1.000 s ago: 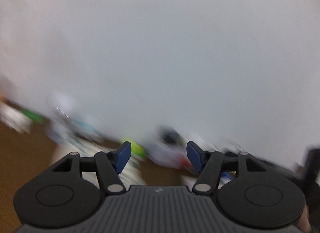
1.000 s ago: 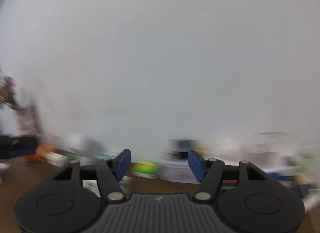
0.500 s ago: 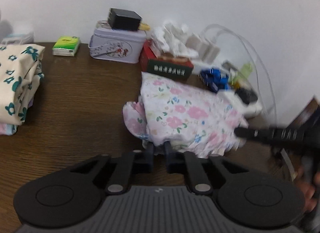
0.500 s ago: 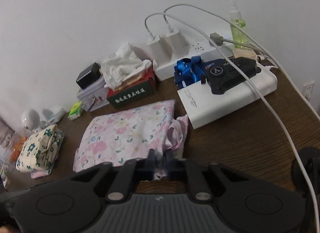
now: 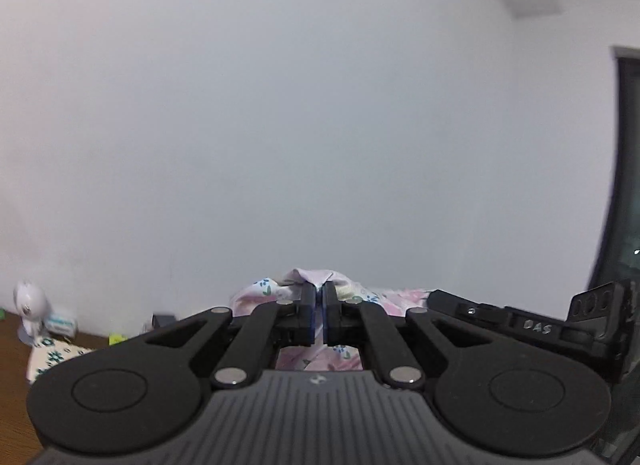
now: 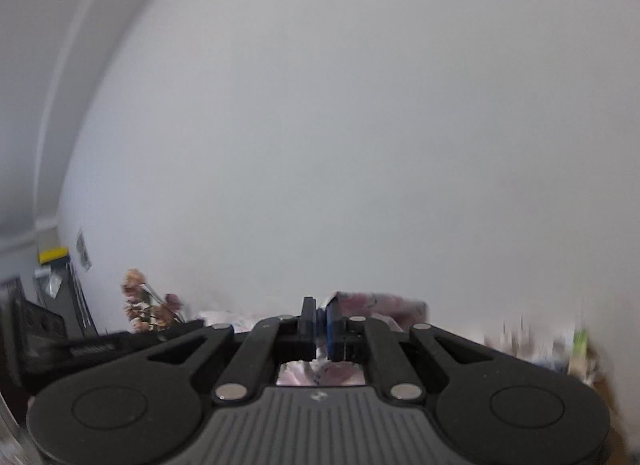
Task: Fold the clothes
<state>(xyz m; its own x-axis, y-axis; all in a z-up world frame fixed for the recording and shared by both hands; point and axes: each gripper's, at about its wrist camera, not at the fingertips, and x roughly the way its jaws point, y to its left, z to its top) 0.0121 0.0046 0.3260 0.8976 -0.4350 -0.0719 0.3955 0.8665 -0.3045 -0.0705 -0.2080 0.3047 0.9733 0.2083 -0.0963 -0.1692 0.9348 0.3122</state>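
Note:
A pink floral garment (image 5: 316, 278) is lifted off the table, held at two places. My left gripper (image 5: 319, 307) is shut on one edge of it, and cloth pokes out above the blue pads and hangs below them. My right gripper (image 6: 320, 321) is shut on another part of the same pink floral garment (image 6: 376, 301). Both cameras face the white wall, so most of the cloth is hidden behind the fingers. The right gripper's black body (image 5: 532, 325) shows at the right of the left wrist view.
A folded cream garment with green flowers (image 5: 56, 357) lies on the brown table (image 5: 12, 345) at lower left, near a small white figure (image 5: 30, 305). Dried flowers (image 6: 148, 309) stand at left in the right wrist view. Blurred clutter (image 6: 560, 345) lines the wall at right.
Half a second ago both grippers were shut on the floral garment while it lay on the table. Both have since risen and tilted up toward the wall, lifting the garment.

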